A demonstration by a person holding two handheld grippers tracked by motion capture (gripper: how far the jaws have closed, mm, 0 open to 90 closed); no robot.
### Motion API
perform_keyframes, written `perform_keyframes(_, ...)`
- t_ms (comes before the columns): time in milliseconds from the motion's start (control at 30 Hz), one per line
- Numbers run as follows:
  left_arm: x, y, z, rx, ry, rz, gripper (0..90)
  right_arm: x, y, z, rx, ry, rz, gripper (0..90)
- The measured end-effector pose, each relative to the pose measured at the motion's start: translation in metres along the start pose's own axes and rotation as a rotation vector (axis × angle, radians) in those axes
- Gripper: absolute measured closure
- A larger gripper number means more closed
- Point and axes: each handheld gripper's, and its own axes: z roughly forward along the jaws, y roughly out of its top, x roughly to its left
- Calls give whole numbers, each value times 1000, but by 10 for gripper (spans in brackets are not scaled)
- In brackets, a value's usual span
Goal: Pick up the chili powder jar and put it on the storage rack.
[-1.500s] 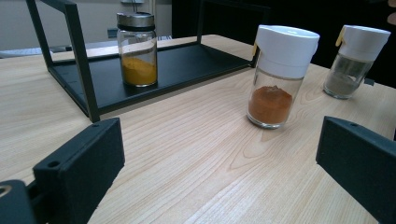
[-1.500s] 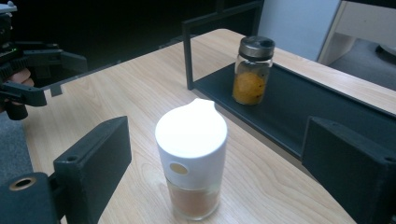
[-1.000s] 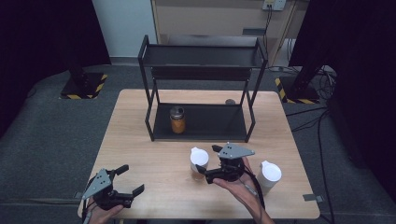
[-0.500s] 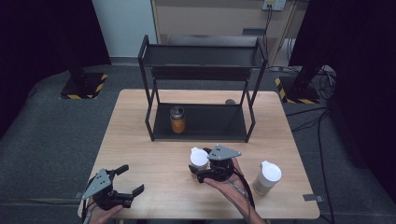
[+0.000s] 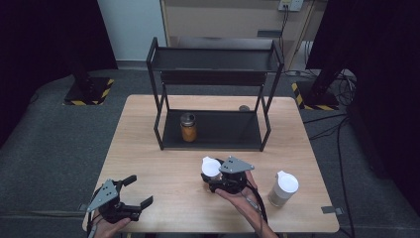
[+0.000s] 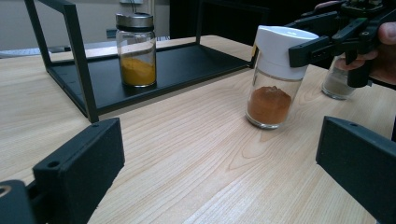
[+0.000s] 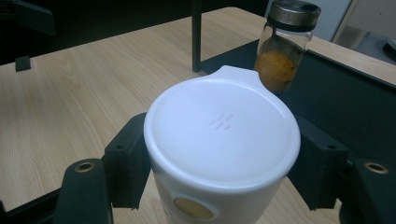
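On the table's near half: right gripper [image 5: 214,179] has just been closing its jaws, and they now sit clamped on the white cap of a spice jar [image 6: 274,77], one pad on each side of the cap.
Spice jar: clear glass with reddish-brown powder in the bottom and a white flip-top lid; it stands upright on the wooden table [image 5: 148,148], in front of the rack and well apart from it.
Right gripper view: the lid lies between the two black pads, which press its sides.
Left gripper: left gripper [image 5: 132,194] at the near left corner of the table, fingers spread wide with nothing between them, resting low by the table edge.
Rack: black metal shelf rack [image 5: 214,74] with two levels stands at the middle of the table's far half.
Yellow jar: glass jar with a metal lid [image 5: 188,127] and yellow-orange powder stands upright on the rack's bottom shelf, towards its left end.
Second white-lidded jar: another jar [image 5: 283,188] stands upright near the right gripper, on its right, holding pale powder.
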Motion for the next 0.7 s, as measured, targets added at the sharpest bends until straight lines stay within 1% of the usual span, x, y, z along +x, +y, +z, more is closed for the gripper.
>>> perform_keyframes(133,0,0,0,1,-3,2,4,2,3,0,12,-5,-4,312)
perform_keyframes(233,0,0,1,3,-7,3,4,1,5,-1,8,-12,-2,312)
perform_keyframes(400,1,0,1,2,-8,2,4,-4,13,-3,-4,-12,14,312)
perform_keyframes(600,1,0,0,3,-8,2,4,-9,22,0,-14,-26,30,312)
perform_keyframes(700,1,0,0,3,-7,1,4,-11,29,1,-16,-36,29,312)
